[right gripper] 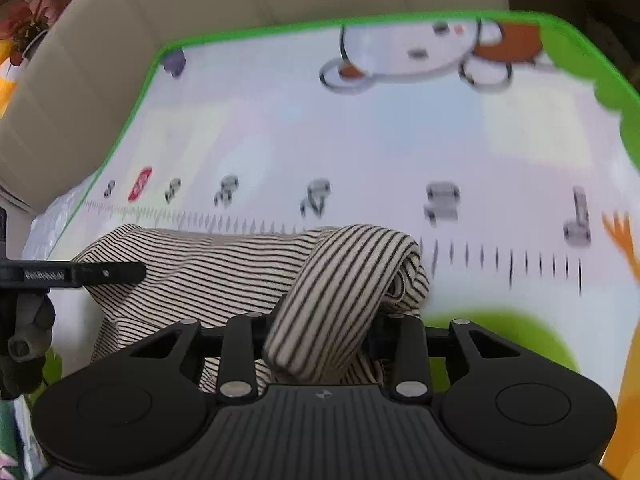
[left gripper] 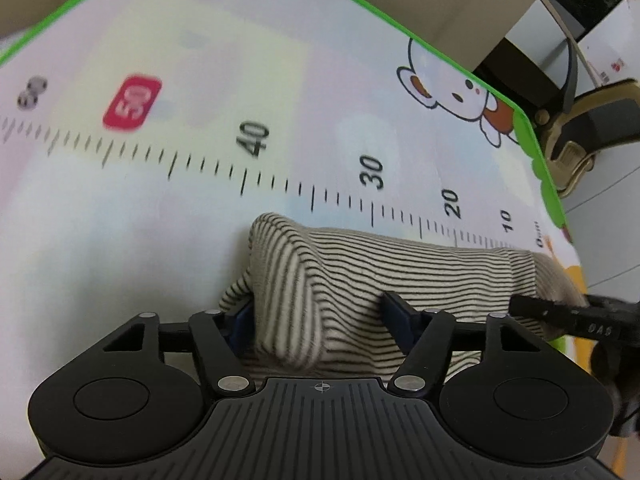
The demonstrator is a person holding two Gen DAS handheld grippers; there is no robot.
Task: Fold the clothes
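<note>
Two claws, left claw (left gripper: 326,320) and right claw (right gripper: 320,332), each gripping striped garment (left gripper: 400,272), green-edged ruler mat (left gripper: 200,200), beige sofa (right gripper: 100,60).

- The left wrist view sat low behind its claw (left gripper: 320,316), facing along the fingers, very near the cloth (left gripper: 400,268).
- The right wrist view sat likewise behind its claw (right gripper: 320,332).
- Both shared the cloth, mat (left gripper: 200,52) and ruler print beyond the claws.

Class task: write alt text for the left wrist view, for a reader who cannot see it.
A black left claw straddles a raised fold of a striped garment lying on a play mat printed with a ruler scale and a cartoon animal. The other claw's tip enters from the right.
</note>
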